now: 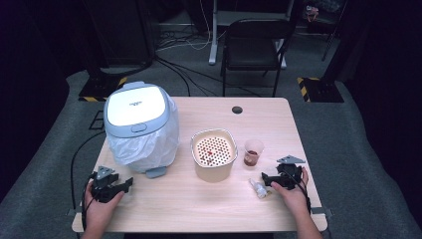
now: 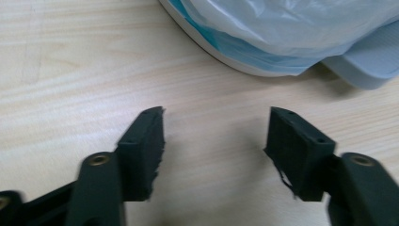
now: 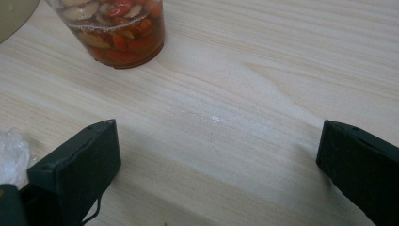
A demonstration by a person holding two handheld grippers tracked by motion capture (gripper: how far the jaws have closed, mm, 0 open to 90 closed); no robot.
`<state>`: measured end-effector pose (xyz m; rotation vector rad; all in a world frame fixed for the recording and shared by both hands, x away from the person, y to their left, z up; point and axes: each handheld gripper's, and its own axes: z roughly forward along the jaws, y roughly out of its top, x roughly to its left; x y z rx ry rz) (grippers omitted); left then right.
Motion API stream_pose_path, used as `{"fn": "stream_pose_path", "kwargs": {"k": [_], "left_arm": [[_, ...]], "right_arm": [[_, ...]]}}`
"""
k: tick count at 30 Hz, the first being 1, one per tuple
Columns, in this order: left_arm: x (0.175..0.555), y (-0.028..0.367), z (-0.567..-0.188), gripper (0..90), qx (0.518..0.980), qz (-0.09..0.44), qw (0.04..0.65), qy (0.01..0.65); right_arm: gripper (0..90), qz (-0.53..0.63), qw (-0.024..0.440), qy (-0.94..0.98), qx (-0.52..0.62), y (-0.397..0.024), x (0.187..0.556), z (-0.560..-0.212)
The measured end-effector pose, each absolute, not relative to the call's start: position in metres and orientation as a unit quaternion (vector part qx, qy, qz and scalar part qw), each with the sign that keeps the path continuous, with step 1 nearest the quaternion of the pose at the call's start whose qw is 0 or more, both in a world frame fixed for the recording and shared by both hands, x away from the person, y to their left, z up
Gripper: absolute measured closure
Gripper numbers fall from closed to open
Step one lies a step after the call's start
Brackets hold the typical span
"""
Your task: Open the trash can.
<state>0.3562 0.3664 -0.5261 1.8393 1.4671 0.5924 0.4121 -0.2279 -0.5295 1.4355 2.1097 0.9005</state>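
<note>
A lidded white bin (image 1: 138,124) lined with a pale plastic bag stands at the table's left. A beige bowl with a perforated strainer (image 1: 214,152) sits mid-table. Beside it stands a clear cup of reddish food (image 1: 253,152), whose lower part (image 3: 117,30) is at the top left of the right gripper view. A crumpled clear wrapper (image 1: 258,188) lies near the front. My left gripper (image 1: 112,186) rests open on the table just in front of the bin's base (image 2: 263,52). Right of the wrapper, my right gripper (image 1: 281,178) stands wide open over bare wood.
The table (image 1: 199,209) is light wood with a round cable hole (image 1: 237,109) at the back. A black chair (image 1: 254,47) stands behind it. A grey pedal (image 2: 371,63) juts from the bin's foot. Bare wood spans the front middle between my hands.
</note>
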Motion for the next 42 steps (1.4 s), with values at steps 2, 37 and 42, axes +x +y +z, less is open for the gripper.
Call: {"fn": "stream_pose_path", "kwargs": {"k": [2,37,42], "left_arm": [[0.354,0.363,-0.524,39.0,0.705,0.223,0.357,0.571],[0.355,0.259,-0.497,90.0,0.695,0.233,0.381,0.563],[0.364,0.254,-0.502,90.0,0.707,0.245,0.373,0.548]], "right_arm": [[0.0,0.325,0.216,0.761,0.518,-0.228,0.412,-0.530],[0.0,0.324,0.218,0.758,0.522,-0.227,0.411,-0.530],[0.0,0.324,0.218,0.758,0.522,-0.227,0.411,-0.530]]}}
